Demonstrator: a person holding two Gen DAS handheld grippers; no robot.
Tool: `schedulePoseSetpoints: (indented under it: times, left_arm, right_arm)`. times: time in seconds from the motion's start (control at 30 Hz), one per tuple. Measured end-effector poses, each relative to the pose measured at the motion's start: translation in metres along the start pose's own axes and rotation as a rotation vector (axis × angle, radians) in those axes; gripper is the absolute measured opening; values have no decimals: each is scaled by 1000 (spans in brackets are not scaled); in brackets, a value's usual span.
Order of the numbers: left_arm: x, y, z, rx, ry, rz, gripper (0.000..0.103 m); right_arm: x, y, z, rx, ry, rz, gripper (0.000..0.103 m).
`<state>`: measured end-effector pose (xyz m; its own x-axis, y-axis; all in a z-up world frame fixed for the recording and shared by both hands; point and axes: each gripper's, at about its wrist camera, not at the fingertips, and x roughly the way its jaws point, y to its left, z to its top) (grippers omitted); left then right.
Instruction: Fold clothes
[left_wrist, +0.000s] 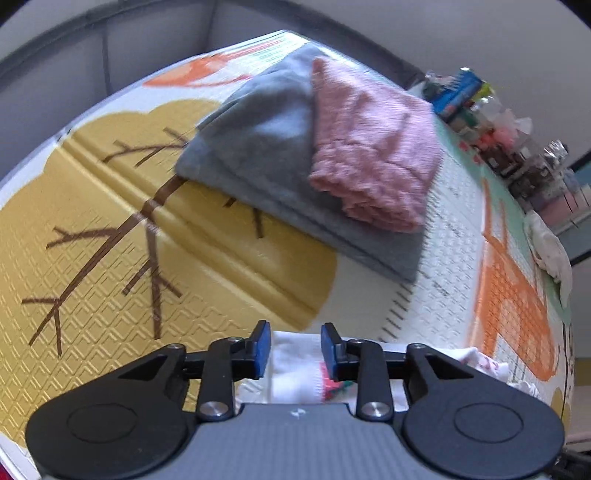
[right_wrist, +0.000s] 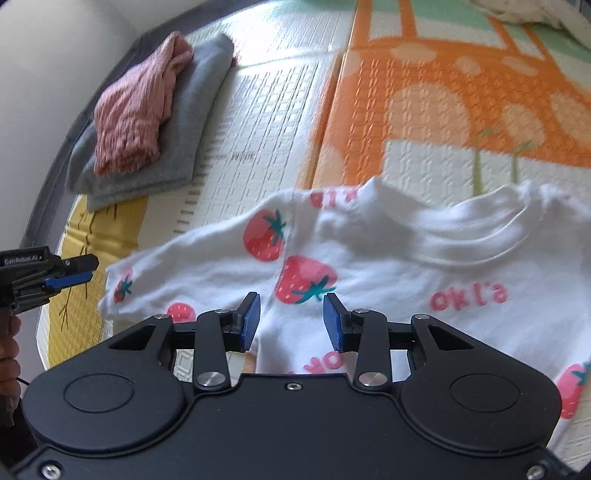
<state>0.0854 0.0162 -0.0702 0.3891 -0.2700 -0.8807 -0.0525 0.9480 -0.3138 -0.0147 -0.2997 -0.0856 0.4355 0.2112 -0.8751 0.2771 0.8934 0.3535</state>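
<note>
A white child's shirt with red strawberries (right_wrist: 388, 251) lies spread on the play mat (right_wrist: 266, 122), one sleeve stretched to the left. My right gripper (right_wrist: 291, 319) is open just above its lower part, at the sleeve seam. My left gripper (left_wrist: 295, 349) is open with white shirt cloth (left_wrist: 295, 363) below its blue pads; it also shows in the right wrist view (right_wrist: 79, 271), left of the sleeve end. A folded grey garment (left_wrist: 258, 155) with a folded pink one (left_wrist: 373, 144) on top lies farther back.
The patterned mat has a yellow tree (left_wrist: 110, 240) and orange shapes (left_wrist: 517, 314). A crumpled white cloth (left_wrist: 550, 251) lies at the mat's right edge. A cluttered shelf of small items (left_wrist: 491, 125) stands beyond it. A grey wall rail (left_wrist: 74, 48) borders the far side.
</note>
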Motion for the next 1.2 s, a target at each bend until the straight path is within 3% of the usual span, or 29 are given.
schedulePoseSetpoints:
  times: [0.17, 0.4, 0.7, 0.93, 1.2]
  left_arm:
    - [-10, -28, -6, 85, -5, 12, 49]
    - [-19, -71, -33, 217, 35, -31, 54]
    - [-14, -122, -95, 426, 155, -122, 57]
    - [-6, -139, -142, 533, 253, -124, 58]
    - [6, -150, -188, 611, 351, -116, 60]
  right_arm:
    - [-28, -8, 2, 19, -44, 11, 47]
    - [-64, -25, -17, 3, -84, -99, 67]
    - [-84, -62, -77, 4, -26, -122, 68]
    - [-107, -78, -117, -2, -17, -120, 67]
    - [-112, -104, -142, 65, 4, -128, 54]
